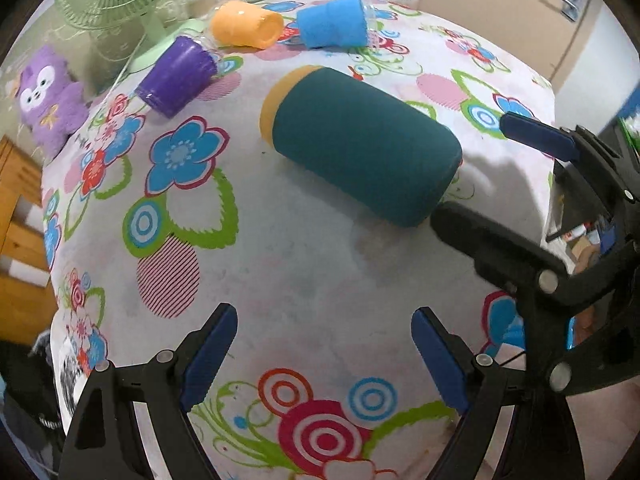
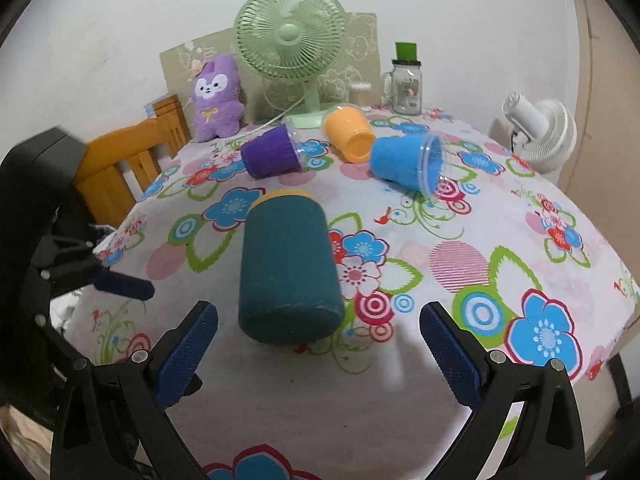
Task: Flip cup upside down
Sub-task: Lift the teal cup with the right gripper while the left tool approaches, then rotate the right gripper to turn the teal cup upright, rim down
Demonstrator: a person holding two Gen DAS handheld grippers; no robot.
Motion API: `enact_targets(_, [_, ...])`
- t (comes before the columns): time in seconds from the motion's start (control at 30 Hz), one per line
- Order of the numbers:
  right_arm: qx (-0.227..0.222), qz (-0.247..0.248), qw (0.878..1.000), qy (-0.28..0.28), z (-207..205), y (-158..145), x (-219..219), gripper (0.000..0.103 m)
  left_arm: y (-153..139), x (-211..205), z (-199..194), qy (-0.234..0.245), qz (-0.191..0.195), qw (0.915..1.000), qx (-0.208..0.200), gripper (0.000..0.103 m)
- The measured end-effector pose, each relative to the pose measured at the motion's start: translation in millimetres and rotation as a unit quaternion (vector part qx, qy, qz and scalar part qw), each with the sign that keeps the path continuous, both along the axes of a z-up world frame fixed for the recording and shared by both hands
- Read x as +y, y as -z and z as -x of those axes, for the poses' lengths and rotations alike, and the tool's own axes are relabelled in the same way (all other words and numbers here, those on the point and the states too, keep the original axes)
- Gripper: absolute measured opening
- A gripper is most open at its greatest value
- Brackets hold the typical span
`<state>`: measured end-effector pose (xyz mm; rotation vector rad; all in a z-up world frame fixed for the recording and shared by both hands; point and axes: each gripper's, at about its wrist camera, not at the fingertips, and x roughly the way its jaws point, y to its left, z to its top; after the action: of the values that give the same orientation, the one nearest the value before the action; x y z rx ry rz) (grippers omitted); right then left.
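The teal cup [image 2: 289, 270] with its yellow rim lies on its side at the centre of the frame on the flowered tabletop [image 2: 500, 264]. The right gripper [image 2: 319, 354] hangs just short of its base, jaws spread wide and holding nothing. The left gripper [image 1: 324, 354] is likewise wide open and empty. Purple [image 2: 272, 153], orange [image 2: 349, 133] and blue [image 2: 406, 160] cups lie toppled toward the top.

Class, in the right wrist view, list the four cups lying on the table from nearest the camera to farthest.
teal cup → blue cup → purple cup → orange cup
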<state>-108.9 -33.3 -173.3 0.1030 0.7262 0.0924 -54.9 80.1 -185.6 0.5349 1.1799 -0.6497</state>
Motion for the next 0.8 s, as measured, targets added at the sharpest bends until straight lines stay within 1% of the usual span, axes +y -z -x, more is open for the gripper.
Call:
enact_targets(0.13, [-0.008,-0.002,1.000,-0.002,-2,8,6,0.100,5,0,-1,0.025,-0.004,0.9997,-0.005,0.090])
enact_targets(0.2, [-0.010,-0.001,1.000,-0.003,-5,14,9,0.096,7,0,-1,0.034,-0.006,0.9994,-0.008,0.090])
enact_targets(0.43, [-0.027,-0.008,1.000,0.002,-8,23,12,0.092,11,4,-7,0.042,0.010,0.9991,0.006,0.091])
enact_targets(0.47, [-0.029,-0.006,1.000,0.002,-9,23,13,0.090,11,5,-7,0.043,0.011,0.9990,0.006,0.091])
enact_targets(0.53, [-0.030,-0.009,1.000,-0.005,-12,27,14,0.083,11,5,-8,0.041,0.013,0.9991,0.008,0.091])
enact_targets(0.6, [-0.030,-0.012,0.999,-0.010,-14,28,15,0.074,11,6,-9,0.036,0.011,0.9992,0.009,0.091])
enact_targets(0.67, [-0.039,-0.009,0.999,-0.010,-14,28,15,0.071,11,6,-10,0.035,0.014,0.9992,0.013,0.091])
enact_targets(0.8, [-0.046,-0.013,0.999,-0.003,-14,29,15,0.070,11,7,-11,0.036,0.015,0.9991,0.014,0.091])
